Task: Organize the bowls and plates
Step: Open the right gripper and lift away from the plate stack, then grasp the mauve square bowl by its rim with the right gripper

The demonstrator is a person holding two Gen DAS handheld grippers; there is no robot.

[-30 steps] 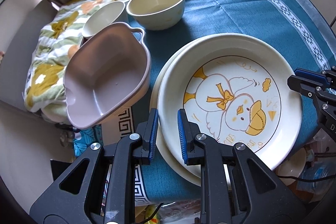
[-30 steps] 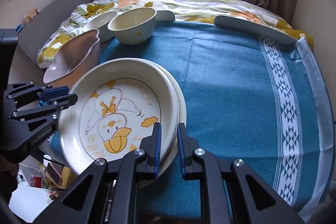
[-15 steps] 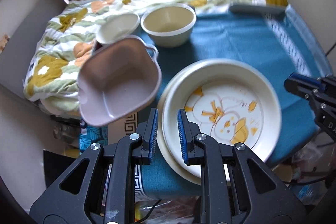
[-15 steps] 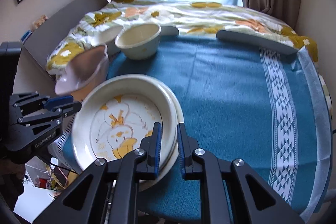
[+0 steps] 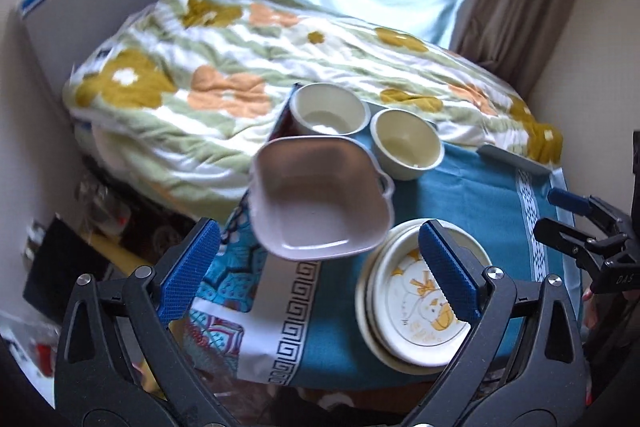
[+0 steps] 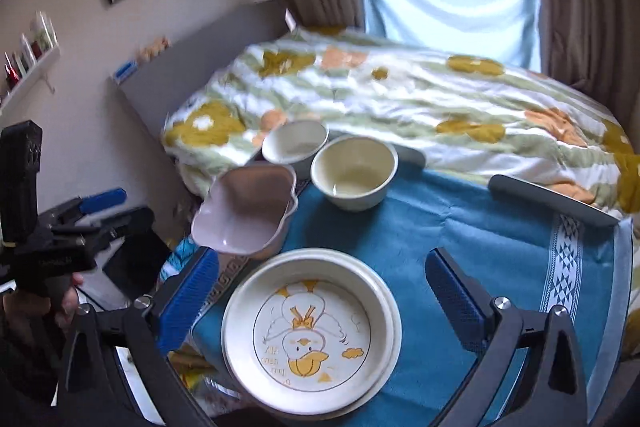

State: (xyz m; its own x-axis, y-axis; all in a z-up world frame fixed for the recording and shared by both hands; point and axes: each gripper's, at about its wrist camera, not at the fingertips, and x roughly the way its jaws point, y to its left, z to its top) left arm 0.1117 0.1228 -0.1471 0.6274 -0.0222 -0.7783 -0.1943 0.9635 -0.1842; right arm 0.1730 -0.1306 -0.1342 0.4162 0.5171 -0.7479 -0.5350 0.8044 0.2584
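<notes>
A cream plate with a yellow duck (image 6: 308, 331) lies on a larger cream plate (image 6: 394, 311) at the near edge of the blue-clothed table (image 6: 460, 235). My right gripper (image 6: 323, 255) hangs above it, jaws opening, nothing between them. My left gripper (image 5: 318, 228) is high over the table's left corner, jaws also opening and empty. Below it a pink square dish (image 5: 320, 199) sits tilted at the table's left edge. Two cream bowls (image 5: 406, 143) (image 5: 328, 109) stand behind it. The duck plate (image 5: 408, 303) shows under the left gripper's right finger.
A flowered quilt (image 6: 400, 95) covers the bed behind the table. A grey strip (image 6: 548, 199) lies at the table's far right edge. Clutter fills the floor (image 5: 92, 219) to the left. A hand (image 6: 68, 303) holds the left gripper (image 6: 100, 211).
Both grippers have risen and drawn back from the duck plate's rim, and their jaws went from shut to wide. The plate stays on the larger one.
</notes>
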